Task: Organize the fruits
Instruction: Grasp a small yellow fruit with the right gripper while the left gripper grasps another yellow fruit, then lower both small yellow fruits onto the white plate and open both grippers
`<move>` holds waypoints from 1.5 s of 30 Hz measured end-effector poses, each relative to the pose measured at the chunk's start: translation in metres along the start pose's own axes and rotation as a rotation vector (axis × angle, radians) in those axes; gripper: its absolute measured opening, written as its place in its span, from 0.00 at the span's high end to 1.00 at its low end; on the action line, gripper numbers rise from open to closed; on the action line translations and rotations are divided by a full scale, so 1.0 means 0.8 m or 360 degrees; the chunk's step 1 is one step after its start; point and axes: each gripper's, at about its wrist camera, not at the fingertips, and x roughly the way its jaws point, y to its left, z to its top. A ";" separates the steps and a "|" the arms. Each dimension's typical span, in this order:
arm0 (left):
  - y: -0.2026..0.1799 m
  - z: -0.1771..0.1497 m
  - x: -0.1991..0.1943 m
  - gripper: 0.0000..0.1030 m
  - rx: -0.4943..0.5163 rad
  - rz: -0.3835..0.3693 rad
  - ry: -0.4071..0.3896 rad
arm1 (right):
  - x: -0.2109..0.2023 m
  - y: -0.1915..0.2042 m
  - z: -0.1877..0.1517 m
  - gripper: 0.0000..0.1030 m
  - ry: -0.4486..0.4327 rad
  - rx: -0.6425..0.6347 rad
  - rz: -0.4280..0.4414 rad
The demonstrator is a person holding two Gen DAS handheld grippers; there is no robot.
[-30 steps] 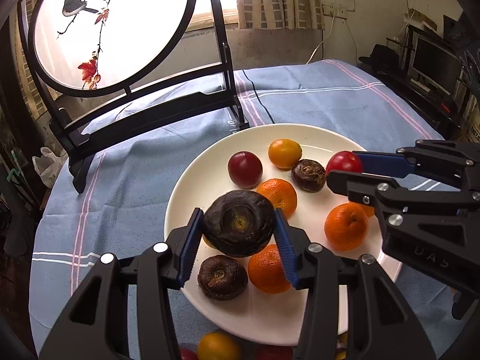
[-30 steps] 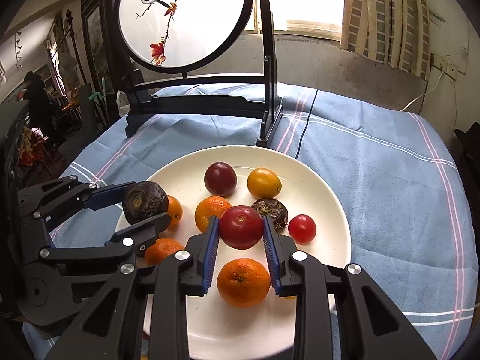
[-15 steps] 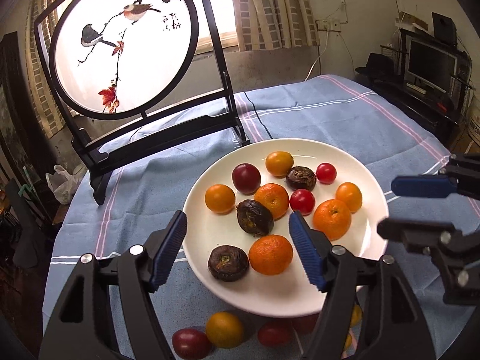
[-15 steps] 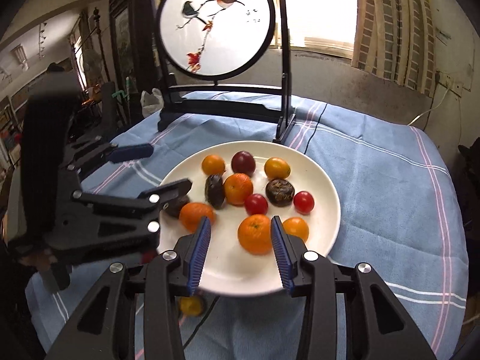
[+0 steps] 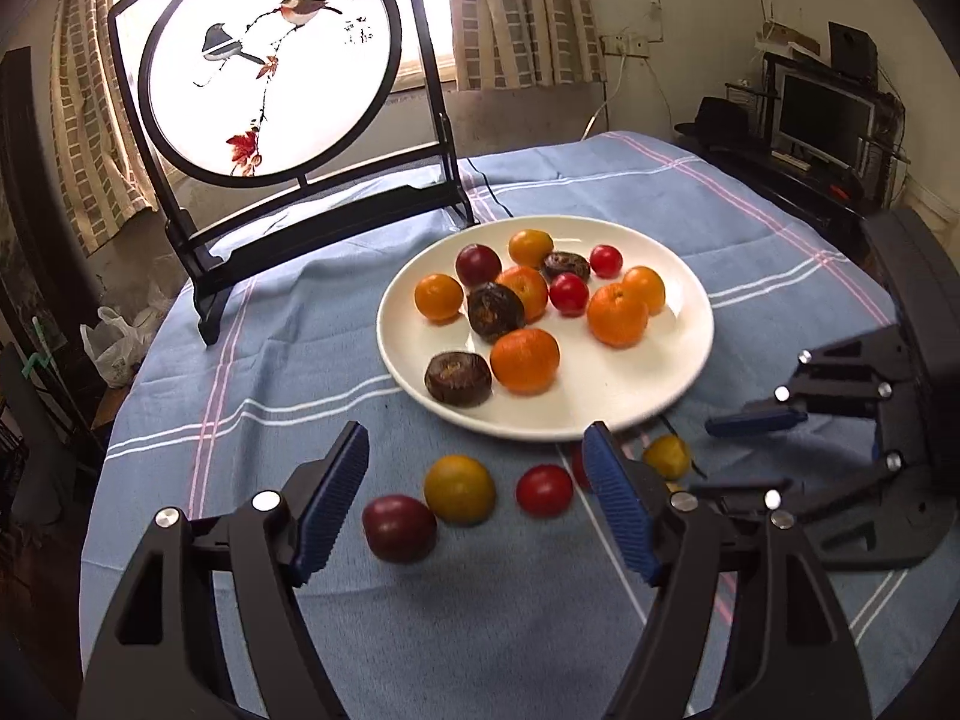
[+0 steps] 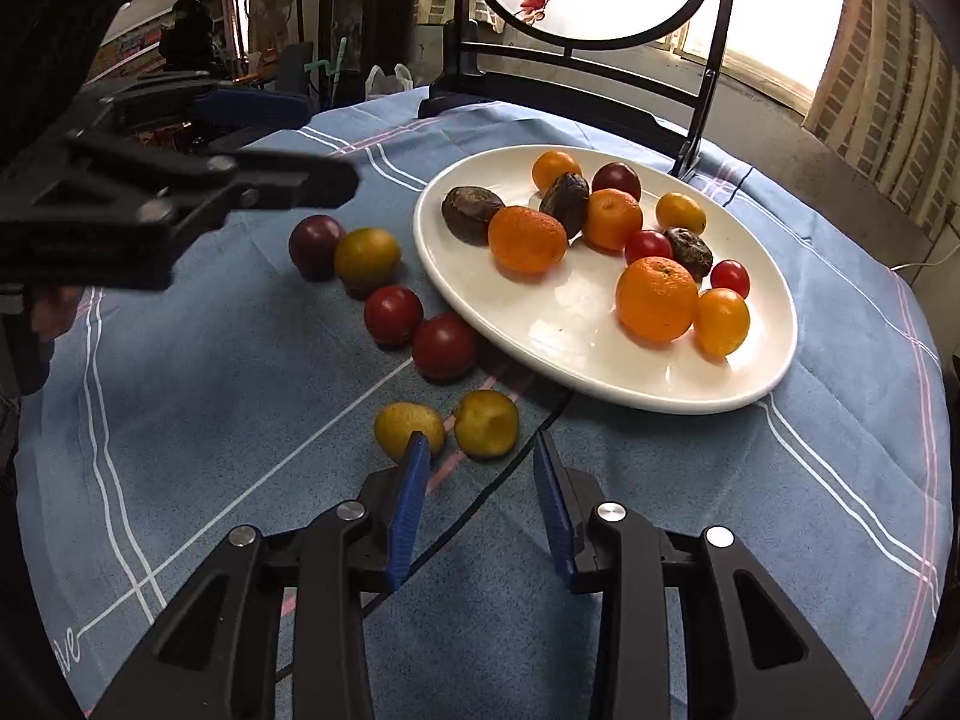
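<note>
A white plate (image 5: 648, 396) (image 6: 576, 354) holds several fruits: oranges, red tomatoes, dark brown fruits and a purple plum. Loose on the blue cloth in front of it lie a purple plum (image 5: 399, 527) (image 6: 316, 237), a yellow-orange fruit (image 5: 459, 487) (image 6: 366, 255), a red tomato (image 5: 543, 489) (image 6: 393, 313), another red tomato (image 6: 444, 344) and two yellow fruits (image 6: 409, 429) (image 6: 486, 423). My left gripper (image 5: 477, 492) is open and empty over the loose fruits. My right gripper (image 6: 480, 483) is open and empty, just short of the two yellow fruits.
A round bird-painting screen on a black stand (image 5: 270, 66) stands at the table's back. A thin black cable (image 6: 504, 468) runs across the cloth under the right gripper. The right gripper shows at the right of the left view (image 5: 756, 450). A monitor (image 5: 825, 114) sits beyond the table.
Both grippers let go of their fruits on the plate, opened, and pulled back toward the near edge. They now hover over the loose fruits in front of the plate.
</note>
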 end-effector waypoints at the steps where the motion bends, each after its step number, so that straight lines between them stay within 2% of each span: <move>1: -0.002 -0.008 -0.002 0.30 0.0017 -0.0023 0.0019 | 0.002 0.001 0.000 0.66 0.0013 -0.0008 0.0008; 5: -0.010 -0.032 -0.005 0.30 0.0063 -0.0129 0.0060 | 0.010 -0.014 0.006 0.68 0.0025 0.0058 0.0060; 8: -0.024 -0.042 -0.002 0.30 0.0098 -0.0203 0.0081 | 0.023 -0.028 0.011 0.68 0.0088 0.0163 0.0240; 10: -0.036 -0.047 -0.001 0.30 0.0124 -0.0237 0.0090 | 0.032 -0.031 0.010 0.67 0.0109 0.0201 0.0294; 11: -0.041 -0.049 0.000 0.30 0.0136 -0.0255 0.0094 | 0.034 -0.029 0.010 0.68 0.0094 0.0207 0.0287; 12: -0.044 -0.051 0.000 0.30 0.0147 -0.0266 0.0096 | 0.033 -0.026 0.010 0.74 0.0068 0.0202 0.0269; 16: -0.052 -0.054 0.004 0.30 0.0165 -0.0281 0.0115 | 0.020 -0.016 0.007 0.75 0.0025 0.0149 0.0219; 22: -0.074 -0.046 0.026 0.30 0.0116 -0.0319 0.0154 | -0.027 -0.038 -0.005 0.75 -0.0090 0.0246 0.0179; 25: -0.080 -0.041 0.048 0.48 0.0019 -0.0322 0.0250 | -0.037 -0.041 -0.012 0.75 -0.0103 0.0246 0.0158; 31: -0.078 -0.036 0.073 0.55 -0.0141 -0.0264 0.0303 | -0.035 -0.044 -0.020 0.74 -0.0117 0.0255 0.0186; 33: -0.078 -0.034 0.077 0.74 -0.0142 -0.0253 0.0310 | -0.034 -0.042 -0.022 0.74 -0.0113 0.0255 0.0190; 37: -0.079 -0.037 0.070 0.74 -0.0095 -0.0251 0.0301 | -0.040 -0.041 -0.025 0.74 -0.0126 0.0261 0.0182; 41: -0.073 -0.037 0.044 0.75 -0.0063 -0.0265 0.0225 | -0.049 -0.035 -0.025 0.74 -0.0134 0.0253 0.0165; 45: -0.057 -0.021 0.017 0.75 -0.0044 -0.0185 0.0112 | -0.060 -0.027 -0.016 0.75 -0.0169 0.0225 0.0145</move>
